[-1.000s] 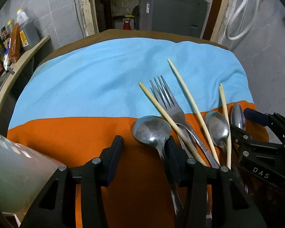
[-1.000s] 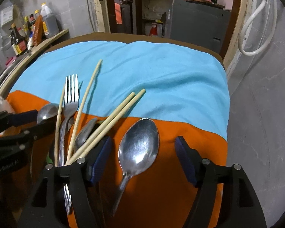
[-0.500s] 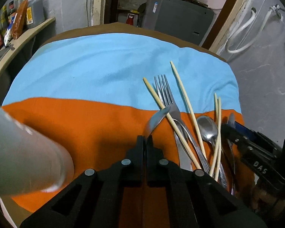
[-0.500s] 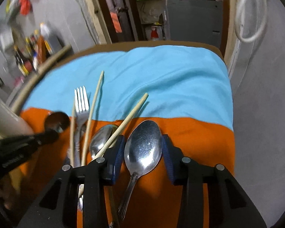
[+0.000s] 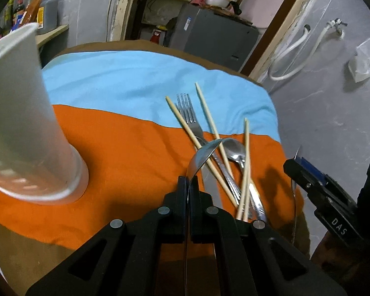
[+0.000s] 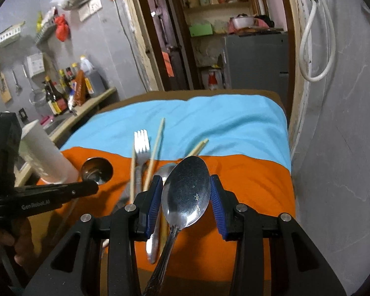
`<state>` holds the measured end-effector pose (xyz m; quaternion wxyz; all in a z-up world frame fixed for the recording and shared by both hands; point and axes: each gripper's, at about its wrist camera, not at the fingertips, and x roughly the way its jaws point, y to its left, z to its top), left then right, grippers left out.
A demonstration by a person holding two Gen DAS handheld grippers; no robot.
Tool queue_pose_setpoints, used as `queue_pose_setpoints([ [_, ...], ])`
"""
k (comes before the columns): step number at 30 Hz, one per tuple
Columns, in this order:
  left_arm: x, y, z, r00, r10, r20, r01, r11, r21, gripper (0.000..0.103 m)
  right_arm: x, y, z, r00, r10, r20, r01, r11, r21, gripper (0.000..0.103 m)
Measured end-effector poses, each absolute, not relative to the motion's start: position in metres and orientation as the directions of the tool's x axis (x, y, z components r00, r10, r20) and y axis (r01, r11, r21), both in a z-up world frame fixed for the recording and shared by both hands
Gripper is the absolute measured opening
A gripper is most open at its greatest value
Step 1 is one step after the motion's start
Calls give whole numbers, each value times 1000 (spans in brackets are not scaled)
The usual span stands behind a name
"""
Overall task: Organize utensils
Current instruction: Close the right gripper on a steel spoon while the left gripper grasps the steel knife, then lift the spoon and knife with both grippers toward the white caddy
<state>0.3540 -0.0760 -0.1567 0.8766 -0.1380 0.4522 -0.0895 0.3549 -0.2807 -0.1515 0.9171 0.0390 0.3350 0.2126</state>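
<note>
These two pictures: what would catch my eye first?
Two shiny spoons, each pinched in black tongs over the orange cloth: the right tongs clamp a big spoon by its bowl, the left tongs grip another spoon edge-on. Behind them lie a fork and chopsticks; a white cup stands at left.

Cloth: plain, half orange, half sky blue. Cup: translucent white. Spoons, fork: silver. Chopsticks: pale tan. Right gripper: black, ribbed blue pads. Left gripper: black.
</note>
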Motion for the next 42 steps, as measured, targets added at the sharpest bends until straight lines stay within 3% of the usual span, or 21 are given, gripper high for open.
queue_pose_setpoints([
  [9, 335, -67, -132, 666, -339, -665, 50, 909, -414, 0, 328, -270, -129, 738, 457, -496, -423, 886, 187, 36],
  [18, 307, -44, -77, 778, -303, -550, 45, 900, -433, 0, 312, -241, -90, 770, 511, -381, -494, 856, 150, 36],
  [30, 298, 71, 10, 929, -168, -329, -11, 878, -479, 0, 329, -164, -5, 774, 625, -100, -608, 778, 156, 36],
  [36, 302, 145, 10, 966, -79, -247, -62, 856, -513, 0, 339, -111, 12, 772, 635, 24, -629, 759, 167, 36],
  [42, 315, 198, -15, 983, -53, -175, -63, 800, -597, 0, 341, -74, -3, 799, 597, 79, -602, 792, 99, 36],
])
